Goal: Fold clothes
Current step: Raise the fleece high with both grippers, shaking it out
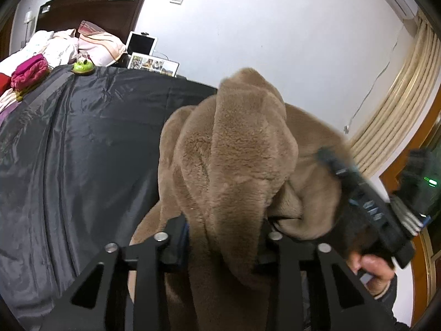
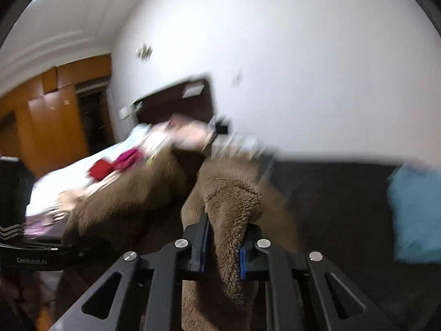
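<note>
A thick brown fleece garment (image 1: 237,149) is lifted above the dark sheet (image 1: 77,143) on the bed. In the left wrist view a plush fold of it runs down between my left gripper's (image 1: 223,237) fingers, which are shut on it. At the right of that view my right gripper's body (image 1: 366,207) shows blurred against the fleece, a hand (image 1: 372,270) holding it. In the right wrist view my right gripper (image 2: 224,245) is shut on a curly-textured edge of the same garment (image 2: 231,204). The rest of the fleece hangs to the left, towards the left gripper's body (image 2: 30,251).
A stack of pink and red folded clothes (image 1: 29,73), pillows (image 1: 99,42), a green toy (image 1: 82,67), a tablet (image 1: 142,42) and a photo frame (image 1: 153,64) sit at the bed's far end. A blue cloth (image 2: 416,215) lies at the right. Curtains (image 1: 399,104) and an orange wardrobe (image 2: 49,121) flank the bed.
</note>
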{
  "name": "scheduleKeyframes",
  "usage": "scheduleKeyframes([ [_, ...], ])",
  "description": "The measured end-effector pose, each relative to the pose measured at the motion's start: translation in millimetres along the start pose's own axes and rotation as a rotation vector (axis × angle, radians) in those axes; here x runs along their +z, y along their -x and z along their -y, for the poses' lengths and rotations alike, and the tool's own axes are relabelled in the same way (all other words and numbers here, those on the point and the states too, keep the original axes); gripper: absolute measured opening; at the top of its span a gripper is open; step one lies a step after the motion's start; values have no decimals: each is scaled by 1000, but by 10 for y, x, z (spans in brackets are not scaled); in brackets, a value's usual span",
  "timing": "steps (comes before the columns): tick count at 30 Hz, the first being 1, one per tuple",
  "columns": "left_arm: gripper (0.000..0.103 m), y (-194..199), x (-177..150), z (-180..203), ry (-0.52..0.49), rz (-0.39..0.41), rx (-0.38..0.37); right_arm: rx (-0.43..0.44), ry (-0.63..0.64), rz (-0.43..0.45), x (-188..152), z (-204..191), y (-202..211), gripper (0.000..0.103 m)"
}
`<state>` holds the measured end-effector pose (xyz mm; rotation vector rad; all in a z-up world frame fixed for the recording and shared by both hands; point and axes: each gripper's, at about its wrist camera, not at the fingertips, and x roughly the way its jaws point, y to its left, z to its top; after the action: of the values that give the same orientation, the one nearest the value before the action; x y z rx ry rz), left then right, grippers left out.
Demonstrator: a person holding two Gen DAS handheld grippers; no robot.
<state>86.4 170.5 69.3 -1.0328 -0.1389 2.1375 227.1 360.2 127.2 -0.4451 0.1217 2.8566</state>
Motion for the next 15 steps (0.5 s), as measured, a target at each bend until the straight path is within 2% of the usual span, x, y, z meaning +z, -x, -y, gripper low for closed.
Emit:
scheduleKeyframes([
  [4, 29, 377, 168, -39, 2, 123, 19, -185, 17, 189, 393, 204, 531, 16],
  [7, 28, 770, 297, 46, -35, 240, 35, -302, 27, 330, 684, 331, 930, 16],
  [15, 28, 1917, 590, 404, -121, 527, 21, -462, 138, 645, 1268, 132, 1928, 16],
])
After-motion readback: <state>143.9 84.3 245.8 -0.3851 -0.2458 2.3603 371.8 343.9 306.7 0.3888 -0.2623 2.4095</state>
